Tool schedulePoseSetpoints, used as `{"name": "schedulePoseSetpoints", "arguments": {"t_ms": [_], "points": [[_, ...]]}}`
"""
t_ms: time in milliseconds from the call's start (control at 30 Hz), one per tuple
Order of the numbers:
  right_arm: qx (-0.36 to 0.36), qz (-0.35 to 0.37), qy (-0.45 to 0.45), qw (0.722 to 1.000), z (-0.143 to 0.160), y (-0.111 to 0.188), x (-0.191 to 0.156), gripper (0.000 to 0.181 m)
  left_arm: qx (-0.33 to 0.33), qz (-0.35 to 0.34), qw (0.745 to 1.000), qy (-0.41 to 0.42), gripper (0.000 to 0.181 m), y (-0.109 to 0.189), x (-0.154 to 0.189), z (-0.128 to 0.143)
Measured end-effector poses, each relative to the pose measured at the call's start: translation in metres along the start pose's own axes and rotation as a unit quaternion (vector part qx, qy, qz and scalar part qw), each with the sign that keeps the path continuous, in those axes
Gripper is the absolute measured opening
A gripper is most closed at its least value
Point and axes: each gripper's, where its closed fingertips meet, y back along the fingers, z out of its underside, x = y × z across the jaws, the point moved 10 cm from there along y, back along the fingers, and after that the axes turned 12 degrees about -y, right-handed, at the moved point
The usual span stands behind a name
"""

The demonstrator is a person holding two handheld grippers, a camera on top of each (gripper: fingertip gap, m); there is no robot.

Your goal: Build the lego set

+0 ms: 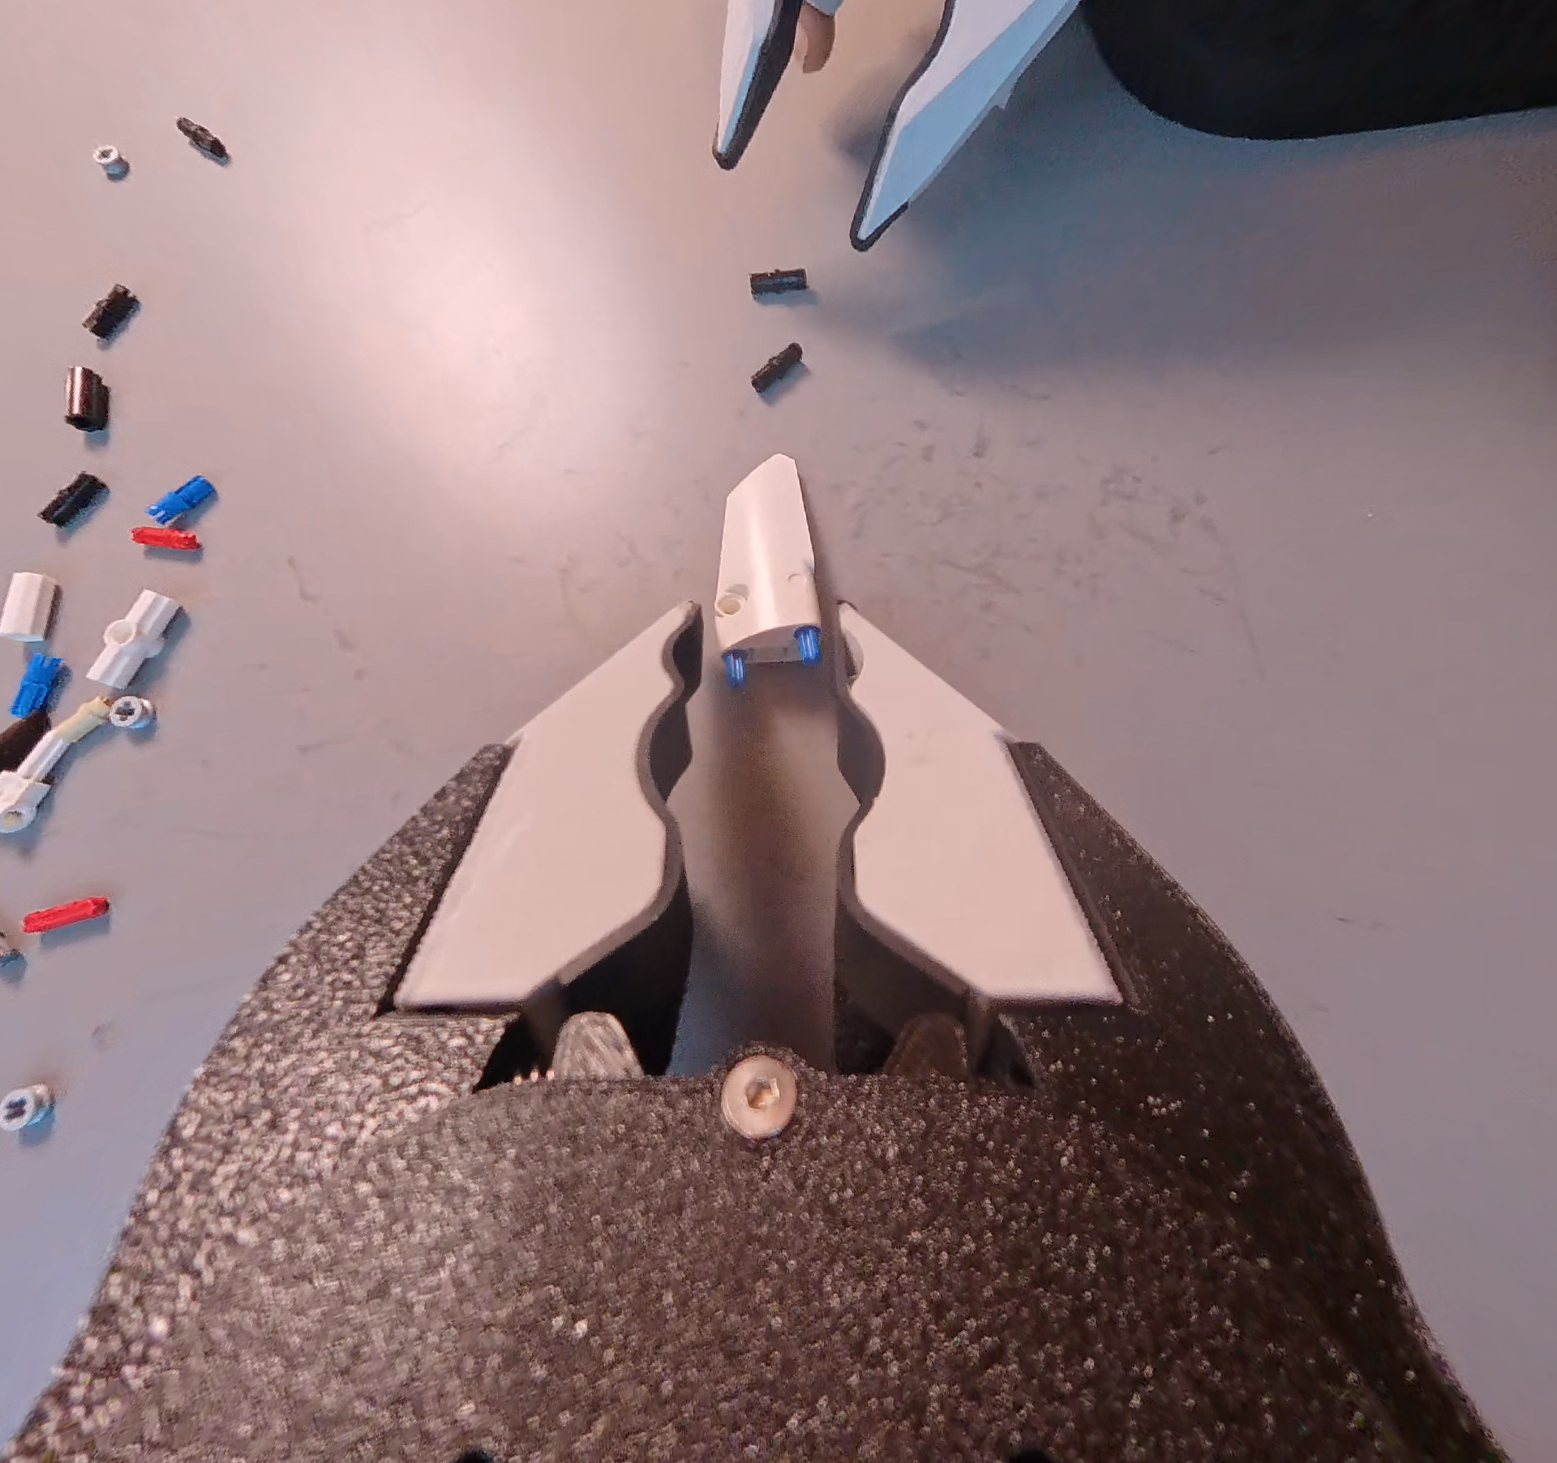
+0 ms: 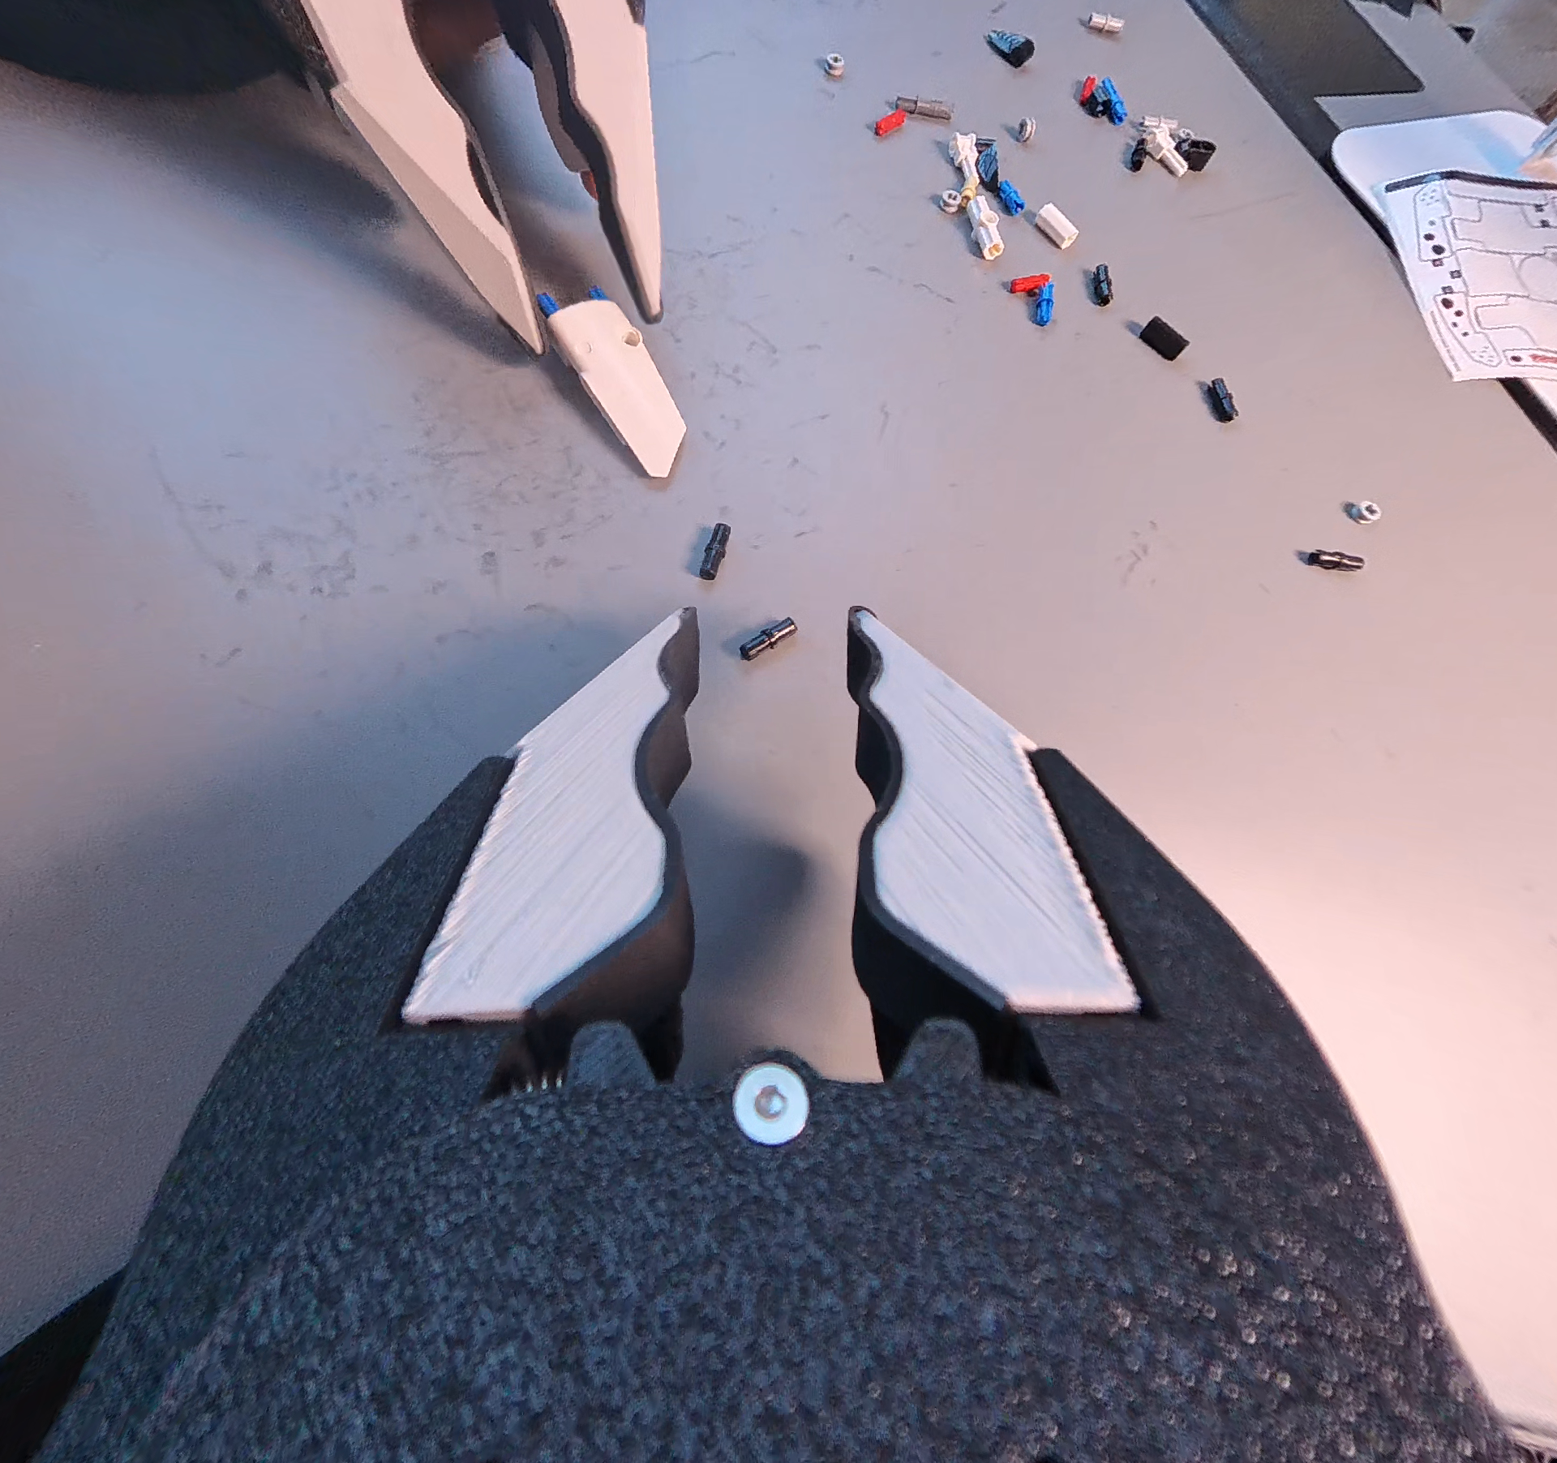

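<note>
Left gripper [image 1: 768, 630]: jaws parted, tips flanking the white panel piece [image 1: 767, 571]; whether they touch it is unclear.
White panel piece: lies on the grey table [image 1: 1179, 538], two blue pins [image 1: 731, 667] at its near end.
Right gripper [image 2: 773, 622]: jaws wide apart, holding nothing, one black pin [image 2: 767, 637] between its tips.
Second black pin [image 2: 714, 550]: just beyond.
Loose parts pile [image 2: 1036, 192]: farther off.

The left gripper [image 1: 771, 630], grey fingers on a black textured body, has its jaws parted around the near end of a white tapered Lego panel [image 1: 767, 559] with two blue pins [image 1: 734, 667]; whether the fingertips actually touch it is hard to tell. The panel lies on the grey scuffed tabletop [image 1: 1179, 580]. Beyond it lie two small black connector pins [image 1: 778, 282]. Farther off, the right gripper [image 1: 792, 201] hangs with white fingers apart. Loose small black, blue, red and white pieces [image 1: 109, 647] are scattered at the left.
</note>
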Motion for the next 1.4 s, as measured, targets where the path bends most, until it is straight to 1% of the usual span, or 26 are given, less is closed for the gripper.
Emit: {"name": "schedulePoseSetpoints", "arguments": {"t_ms": [33,167,300,433,767,900,1133,1300,1400], "points": [[-0.002,0.001,0.000,1.000,0.000,0.000,0.000,0.035,-0.008,0.002,1.000,-0.004,0.025,-0.002,0.001,0.000],[-0.009,0.006,-0.001,1.000,0.000,-0.003,-0.001,0.033,-0.017,-0.004,1.000,-0.012,0.024,-0.004,0.001,0.000],[-0.022,0.013,-0.011,1.000,0.000,-0.007,0.000,0.033,0.017,-0.014,1.000,-0.016,0.024,0.004,0.002,-0.001],[-0.021,0.015,-0.013,1.000,0.000,-0.007,0.001,0.033,0.050,-0.023,0.998,-0.001,0.024,0.011,-0.002,-0.001],[-0.028,0.046,-0.004,0.999,0.001,-0.008,-0.001,0.031,0.055,-0.039,0.998,0.000,0.024,0.013,-0.005,0.000],[-0.037,0.043,-0.012,0.998,0.001,-0.009,0.000,0.032,0.050,-0.037,0.998,-0.002,0.024,0.012,-0.004,0.000],[-0.057,0.031,-0.017,0.998,0.003,-0.013,0.000,0.029,0.021,-0.013,1.000,-0.009,0.024,0.010,0.000,0.004],[-0.057,0.030,-0.029,0.997,0.003,-0.013,0.003,0.027,-0.026,-0.041,0.999,-0.014,0.024,0.006,0.002,0.008],[-0.057,0.038,-0.022,0.997,0.003,-0.013,0.002,0.024,-0.031,-0.049,0.998,-0.011,0.023,0.005,0.003,0.008]]}}
